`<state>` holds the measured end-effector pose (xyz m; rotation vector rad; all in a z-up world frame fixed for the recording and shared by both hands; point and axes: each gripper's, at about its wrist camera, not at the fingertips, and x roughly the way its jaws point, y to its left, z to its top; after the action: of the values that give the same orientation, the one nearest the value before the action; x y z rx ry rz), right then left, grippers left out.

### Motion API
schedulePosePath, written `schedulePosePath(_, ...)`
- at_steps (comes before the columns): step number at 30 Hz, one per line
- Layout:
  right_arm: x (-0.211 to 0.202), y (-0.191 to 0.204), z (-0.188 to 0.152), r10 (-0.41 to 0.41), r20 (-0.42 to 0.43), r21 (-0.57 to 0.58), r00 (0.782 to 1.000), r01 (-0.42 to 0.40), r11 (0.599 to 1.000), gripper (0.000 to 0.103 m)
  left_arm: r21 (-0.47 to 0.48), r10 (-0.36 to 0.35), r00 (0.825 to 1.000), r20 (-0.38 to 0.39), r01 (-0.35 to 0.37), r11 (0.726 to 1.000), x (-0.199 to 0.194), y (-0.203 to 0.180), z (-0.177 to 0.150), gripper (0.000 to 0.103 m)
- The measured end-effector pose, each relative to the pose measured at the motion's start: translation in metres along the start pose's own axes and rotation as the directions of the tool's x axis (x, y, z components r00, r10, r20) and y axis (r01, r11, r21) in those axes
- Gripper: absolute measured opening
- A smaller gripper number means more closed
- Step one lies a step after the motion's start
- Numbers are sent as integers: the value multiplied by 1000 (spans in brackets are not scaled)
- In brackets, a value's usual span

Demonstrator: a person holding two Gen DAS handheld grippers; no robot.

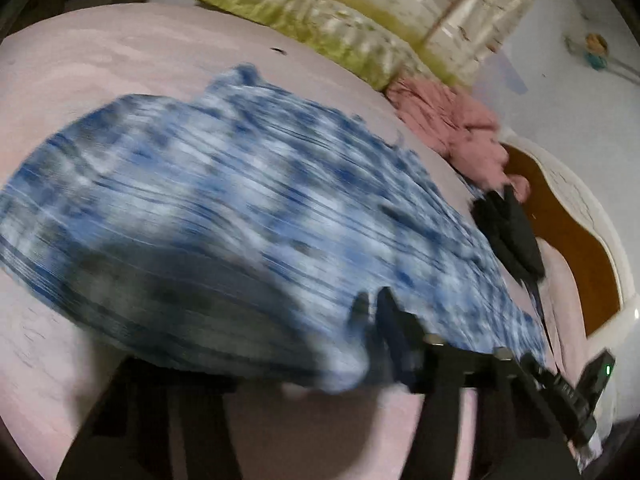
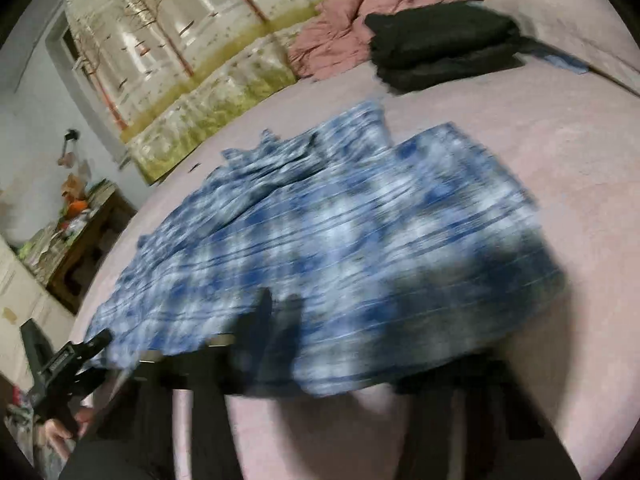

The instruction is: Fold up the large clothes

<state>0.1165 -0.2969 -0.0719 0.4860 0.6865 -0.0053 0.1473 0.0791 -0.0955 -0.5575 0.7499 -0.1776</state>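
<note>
Two black grippers, left gripper and right gripper, each nearly closed, pinch the near hem of the blue-and-white patterned garment on the pink bedspread.

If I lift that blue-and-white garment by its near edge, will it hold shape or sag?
The blue-and-white garment will likely sag: it lies flat with soft wrinkles on the bed. It looks thin, so probably light. It may drag across the bedcover rather than slide cleanly.

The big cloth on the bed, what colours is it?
The big cloth is blue and white, in a blotchy pattern. It shows best in the right wrist view.
</note>
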Motion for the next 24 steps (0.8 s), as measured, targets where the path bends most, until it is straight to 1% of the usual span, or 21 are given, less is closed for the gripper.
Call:
schedulePosePath(1, 0, -1, 0, -29, 16, -11, 999, 30, 999, 8, -8, 22, 1000, 3, -21, 1000, 0, 6, 4, 9)
schedulePosePath(2, -1, -4, 0, -6, 28, -10, 1000, 7, 1000, 6, -9, 4, 1000, 2, -4, 1000, -1, 10, 7, 7)
schedulePosePath(3, -4, -7, 0, 12, 39, 6, 999, -12, 1000, 6, 11, -16, 1000, 7, 16, 1000, -5, 10, 7, 5)
schedulePosePath(5, -13, -8, -1, 28, 71, 7, 997, -29, 1000, 5, 104, 3, 998, 64, -9, 995, -23, -1, 2, 4)
schedulePosePath(6, -20, -6, -2, 18, 98, -9, 995, -17, 1000, 5, 133, 1, 995, 99, -14, 991, -34, -7, -2, 4)
schedulePosePath(7, -27, -7, -2, -3, 122, -17, 992, 5, 1000, 5, 138, -19, 994, 107, 4, 990, -43, -8, -3, 4)
schedulePosePath(9, -40, -12, -2, -22, 145, 0, 989, 22, 1000, 4, 106, -52, 993, 103, 41, 994, -57, -3, -5, 4)
schedulePosePath(11, -56, -18, -4, -23, 173, 17, 985, 20, 1000, 3, 132, -46, 990, 130, 29, 991, -72, -1, -10, 4)
schedulePosePath(13, -70, -20, -3, -24, 189, -1, 982, 25, 1000, 3, 195, -32, 989, 146, 3, 981, -82, -6, -17, 4)
schedulePosePath(14, -74, -19, -4, -30, 191, -19, 981, 34, 999, 3, 210, -32, 989, 146, 1, 978, -80, -10, -17, 4)
schedulePosePath(15, -75, -17, -4, -44, 189, -38, 981, 52, 998, 3, 224, -39, 990, 138, 8, 974, -77, -10, -18, 9)
schedulePosePath(16, -73, -15, -4, -64, 190, -52, 980, 75, 996, 3, 219, -38, 990, 139, 7, 976, -74, -8, -16, 16)
schedulePosePath(17, -71, -13, -4, -79, 188, -57, 979, 91, 994, 3, 193, -31, 989, 146, 2, 981, -71, -3, -14, 21)
schedulePosePath(18, -70, -14, -4, -83, 185, -54, 979, 95, 994, 3, 167, -7, 987, 159, -20, 986, -69, 2, -12, 35)
schedulePosePath(19, -71, -15, -4, -79, 188, -50, 979, 90, 995, 3, 151, 8, 984, 175, -35, 988, -68, 7, -8, 42)
schedulePosePath(21, -71, -17, -7, -74, 200, -49, 977, 85, 995, 3, 121, 62, 979, 194, -86, 989, -66, 20, -3, 44)
schedulePosePath(23, -70, -20, -10, -70, 206, -68, 976, 86, 994, 3, 92, 102, 977, 186, -121, 988, -62, 36, -1, 44)
schedulePosePath(24, -69, -21, -11, -69, 206, -82, 976, 87, 993, 3, 77, 116, 978, 176, -131, 988, -59, 43, 0, 42)
